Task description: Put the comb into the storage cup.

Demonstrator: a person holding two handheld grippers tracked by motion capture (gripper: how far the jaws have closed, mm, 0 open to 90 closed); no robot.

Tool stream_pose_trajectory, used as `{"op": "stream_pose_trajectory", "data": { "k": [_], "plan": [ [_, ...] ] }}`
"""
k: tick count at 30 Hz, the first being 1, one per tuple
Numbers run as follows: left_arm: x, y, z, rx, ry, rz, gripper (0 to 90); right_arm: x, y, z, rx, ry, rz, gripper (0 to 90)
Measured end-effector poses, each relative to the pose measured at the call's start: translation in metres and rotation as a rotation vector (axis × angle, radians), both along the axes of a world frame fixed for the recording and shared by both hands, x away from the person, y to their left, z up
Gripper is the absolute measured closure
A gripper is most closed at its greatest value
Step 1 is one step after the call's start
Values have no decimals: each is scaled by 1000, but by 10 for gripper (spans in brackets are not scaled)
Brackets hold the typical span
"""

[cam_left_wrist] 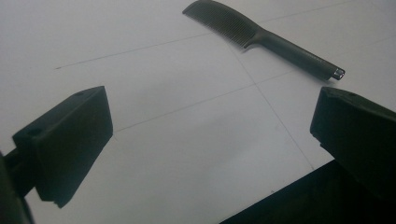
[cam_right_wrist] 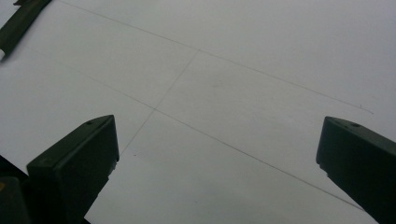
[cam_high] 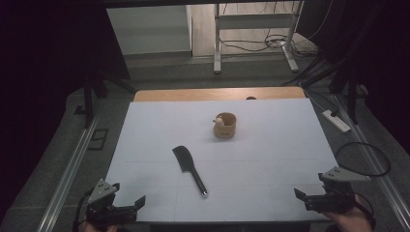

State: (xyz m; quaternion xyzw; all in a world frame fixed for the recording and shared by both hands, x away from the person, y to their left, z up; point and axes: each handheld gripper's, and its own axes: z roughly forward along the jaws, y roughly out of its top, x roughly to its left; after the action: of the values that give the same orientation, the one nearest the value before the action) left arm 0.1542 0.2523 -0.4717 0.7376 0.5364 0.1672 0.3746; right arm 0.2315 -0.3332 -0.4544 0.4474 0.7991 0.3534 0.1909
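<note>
A black comb point(cam_high: 188, 168) lies flat near the middle of the white table point(cam_high: 270, 145), its handle pointing toward the front. Behind it stands a small round wooden holder point(cam_high: 225, 125) with a small pale figure at its rim. My left gripper point(cam_high: 126, 205) rests at the front left corner, jaws wide apart and empty. In the left gripper view point(cam_left_wrist: 210, 126) the comb point(cam_left_wrist: 261, 35) lies ahead and to the right. My right gripper point(cam_high: 304, 197) sits at the front right corner, also open with nothing between the jaws point(cam_right_wrist: 215, 158). The comb's handle tip point(cam_right_wrist: 16, 25) shows at the top left of the right gripper view.
A wooden strip point(cam_high: 217, 93) edges the table's far side. Metal rails point(cam_high: 67, 169) run along both sides. A power strip point(cam_high: 337, 121) and cables lie on the floor at the right, with a desk frame point(cam_high: 254, 34) beyond the table.
</note>
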Motion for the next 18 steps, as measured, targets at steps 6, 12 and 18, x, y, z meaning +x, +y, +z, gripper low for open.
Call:
{"op": "stream_pose_trajectory", "data": {
  "k": [6, 12, 18],
  "plan": [
    [0, 1, 0, -10, 6, 4, 1, 0, 0, 0, 0, -1, 0, 0],
    [0, 3, -1, -24, 6, 5, 4, 1, 1, 0, -4, 3, -4, 0],
    [0, 2, -1, -17, 8, 4, 9, 1, 1, 0, -5, -2, 2, 0]
  ]
}}
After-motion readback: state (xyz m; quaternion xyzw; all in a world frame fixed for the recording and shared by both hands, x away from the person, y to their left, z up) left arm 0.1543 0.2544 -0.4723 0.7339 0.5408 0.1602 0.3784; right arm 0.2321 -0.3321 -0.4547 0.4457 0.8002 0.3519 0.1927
